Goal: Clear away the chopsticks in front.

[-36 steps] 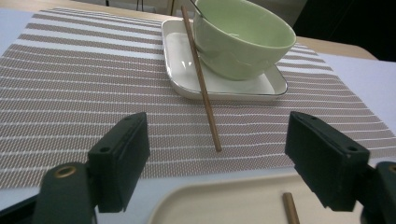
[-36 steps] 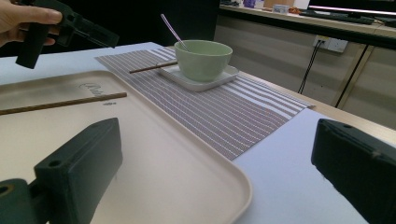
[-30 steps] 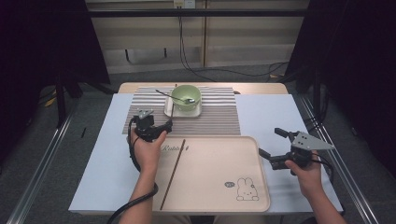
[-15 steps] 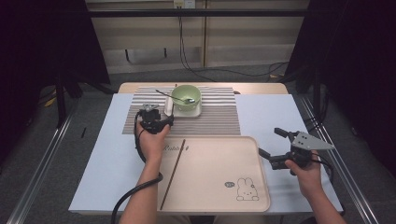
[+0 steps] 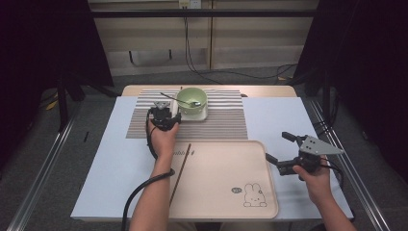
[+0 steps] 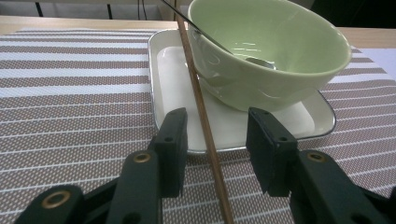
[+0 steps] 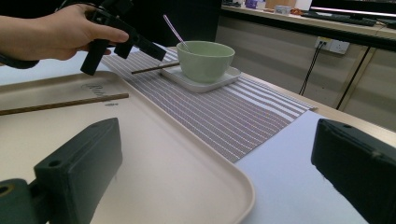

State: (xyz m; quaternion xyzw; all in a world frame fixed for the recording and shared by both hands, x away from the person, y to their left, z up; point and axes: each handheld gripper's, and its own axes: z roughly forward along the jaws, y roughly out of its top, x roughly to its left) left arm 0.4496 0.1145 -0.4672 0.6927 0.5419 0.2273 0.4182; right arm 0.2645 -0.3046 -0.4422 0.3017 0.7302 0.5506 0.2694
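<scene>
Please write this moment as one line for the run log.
left claw: open, around chopstick | chopstick: far end over white plate, by bowl | right claw: open, beside tray | second chopstick: on tray

Our left gripper (image 6: 214, 140): black, blocky jaws with brass-ringed screw holes, black cable trailing behind. Our right gripper (image 5: 285, 147): black jaws, grey three-cornered plate above them, black cable. Our forearms are bare, unsleeved.

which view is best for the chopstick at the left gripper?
Left gripper view: the chopstick runs close up between the open jaws, its far end against the bowl. Right gripper view shows its tip poking past the left gripper. In the high view I can't make it out.
</scene>
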